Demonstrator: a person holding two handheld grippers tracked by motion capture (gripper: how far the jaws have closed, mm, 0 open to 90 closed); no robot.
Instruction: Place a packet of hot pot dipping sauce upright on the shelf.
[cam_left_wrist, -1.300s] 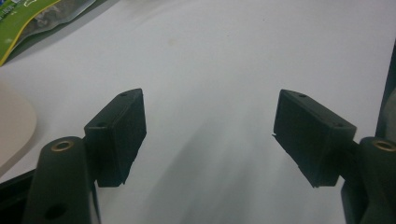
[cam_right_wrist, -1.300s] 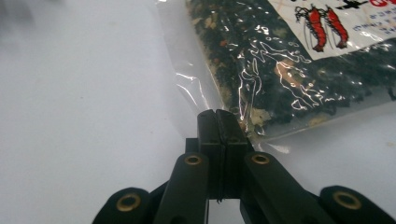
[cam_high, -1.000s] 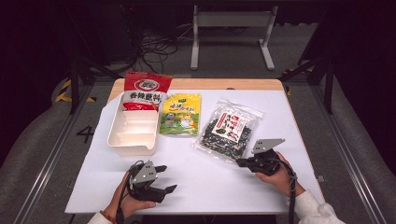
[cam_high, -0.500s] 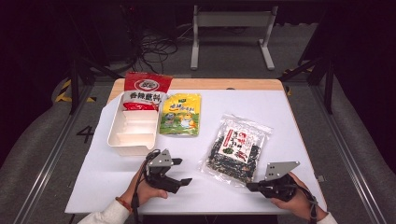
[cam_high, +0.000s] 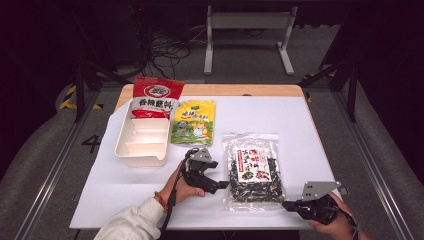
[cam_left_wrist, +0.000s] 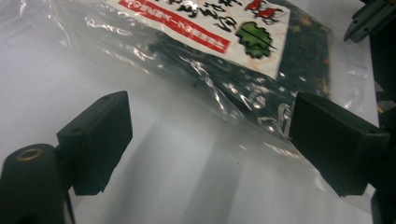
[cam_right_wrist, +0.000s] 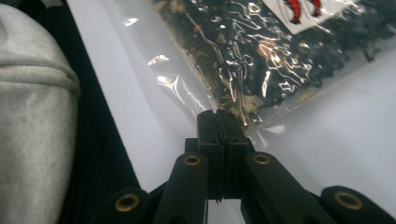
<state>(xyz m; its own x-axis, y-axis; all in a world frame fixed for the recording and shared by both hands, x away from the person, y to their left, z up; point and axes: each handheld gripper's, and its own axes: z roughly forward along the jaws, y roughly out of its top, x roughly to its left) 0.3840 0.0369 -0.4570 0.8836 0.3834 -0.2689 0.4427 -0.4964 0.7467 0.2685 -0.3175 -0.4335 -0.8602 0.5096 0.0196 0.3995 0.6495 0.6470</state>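
A clear bag of dark dried seaweed (cam_high: 255, 170) with a red-and-white label lies flat on the white table cover, right of centre. My right gripper (cam_high: 287, 204) is at the bag's near right corner, shut on its clear edge (cam_right_wrist: 236, 100); the pinch shows in the right gripper view (cam_right_wrist: 222, 117). My left gripper (cam_high: 218, 177) sits at the bag's left side, pointing right. Its jaws have just been opening and stand wide (cam_left_wrist: 210, 112), with the bag's crinkled edge (cam_left_wrist: 224, 51) lying between and ahead of them, untouched by the pads.
A white divided tray (cam_high: 125, 150) stands at the left. A red snack bag (cam_high: 152, 97) and a yellow-green bag (cam_high: 194, 122) lie behind it. The table's near edge runs just under both hands. A grey sleeve (cam_right_wrist: 32, 116) is beside the right gripper.
The right gripper has drawn the seaweed bag toward the near edge and straightened it. The left gripper has moved right to the bag's side, its jaws wider.
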